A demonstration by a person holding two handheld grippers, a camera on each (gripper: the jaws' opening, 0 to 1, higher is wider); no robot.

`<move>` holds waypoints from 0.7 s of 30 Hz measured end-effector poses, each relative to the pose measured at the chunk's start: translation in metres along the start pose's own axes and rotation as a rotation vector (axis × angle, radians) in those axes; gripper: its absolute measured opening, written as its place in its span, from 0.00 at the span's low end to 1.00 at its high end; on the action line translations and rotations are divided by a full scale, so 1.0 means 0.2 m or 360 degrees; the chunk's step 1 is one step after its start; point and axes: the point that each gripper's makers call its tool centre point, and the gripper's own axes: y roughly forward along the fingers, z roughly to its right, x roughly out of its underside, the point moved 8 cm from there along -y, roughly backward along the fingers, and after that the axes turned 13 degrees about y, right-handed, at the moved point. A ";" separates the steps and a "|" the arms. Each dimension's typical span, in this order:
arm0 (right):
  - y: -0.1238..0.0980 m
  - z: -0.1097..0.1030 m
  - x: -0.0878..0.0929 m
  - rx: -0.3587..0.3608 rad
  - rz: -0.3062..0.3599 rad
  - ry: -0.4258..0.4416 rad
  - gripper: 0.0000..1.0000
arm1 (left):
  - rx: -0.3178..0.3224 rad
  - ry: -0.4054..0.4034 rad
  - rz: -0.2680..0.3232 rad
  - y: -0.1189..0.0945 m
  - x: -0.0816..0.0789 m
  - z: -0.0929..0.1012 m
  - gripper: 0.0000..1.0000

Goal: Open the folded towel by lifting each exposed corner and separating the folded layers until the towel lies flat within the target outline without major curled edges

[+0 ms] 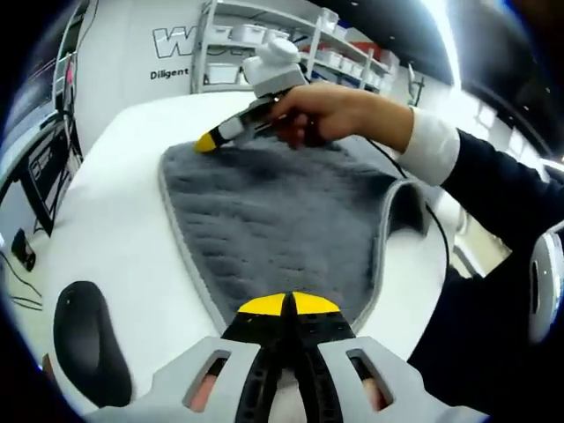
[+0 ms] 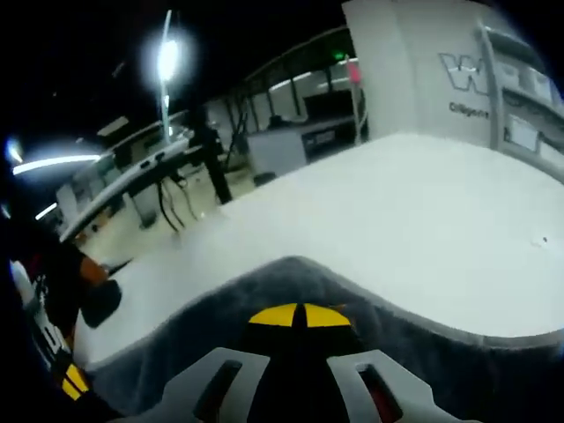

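A big white counter (image 1: 115, 238) carries a soft gray towel (image 1: 273, 229). The towel lies spread out on the counter, and its pale edge bends in a wavy curve on the side near the person's dark sleeve (image 1: 502, 203). Far behind the counter stand shelves (image 1: 264, 44) with white boxes.

In the left gripper view, the left tool (image 1: 288, 304) sits at the near edge of the towel. Its yellow tips are pressed together on that edge, so it pinches the towel. A hand (image 1: 330, 110) holds the right tool (image 1: 206, 143) at the far edge of the towel. In the right gripper view, the right tool's yellow tips meet on the gray edge and grip it too. A dark oval thing (image 1: 88, 344) lies on the counter near the left tool.
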 end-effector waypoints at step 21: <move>0.09 -0.10 0.00 0.0044 0.0150 -0.0139 0.00 | -0.0179 0.0014 -0.0085 -0.04 0.02 -0.05 0.01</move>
